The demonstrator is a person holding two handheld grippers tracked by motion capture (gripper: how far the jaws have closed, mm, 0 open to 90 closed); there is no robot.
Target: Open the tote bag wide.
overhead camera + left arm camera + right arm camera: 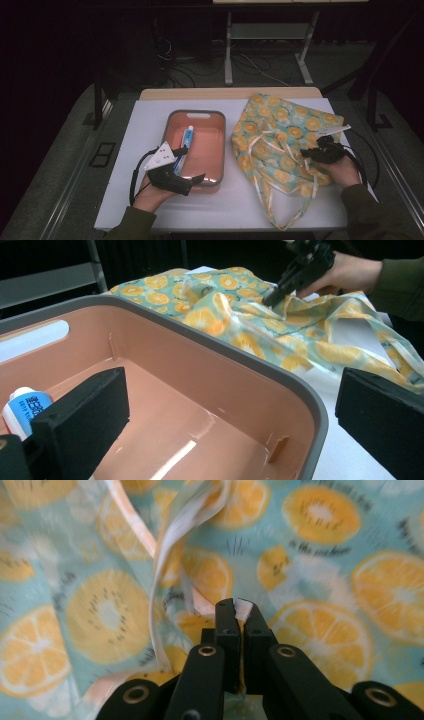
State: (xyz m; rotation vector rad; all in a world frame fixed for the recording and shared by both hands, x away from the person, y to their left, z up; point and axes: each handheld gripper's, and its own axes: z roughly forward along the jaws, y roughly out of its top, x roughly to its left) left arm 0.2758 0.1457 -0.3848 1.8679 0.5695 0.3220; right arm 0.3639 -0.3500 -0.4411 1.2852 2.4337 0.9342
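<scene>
pinching the fruit-print bag (280, 140), the right gripper (307, 152) has its jaws pressed together on a fold of the fabric near a pale strap (165, 565); in the right gripper view a sliver of cloth sits between the black pads. bag lies flat on the right half of the white table (145, 125), handles trailing toward the near edge. left gripper (192, 165) hovers at the near right corner of the pink tub (220, 150), jaws wide apart, one inside the tub and one outside its grey rim, holding nothing. a toothpaste tube (188, 136) lies inside the tub, blue label, white cap, just beside the left gripper's inner jaw in the left gripper view. tub and bag sit side by side, close but not touching.
</scene>
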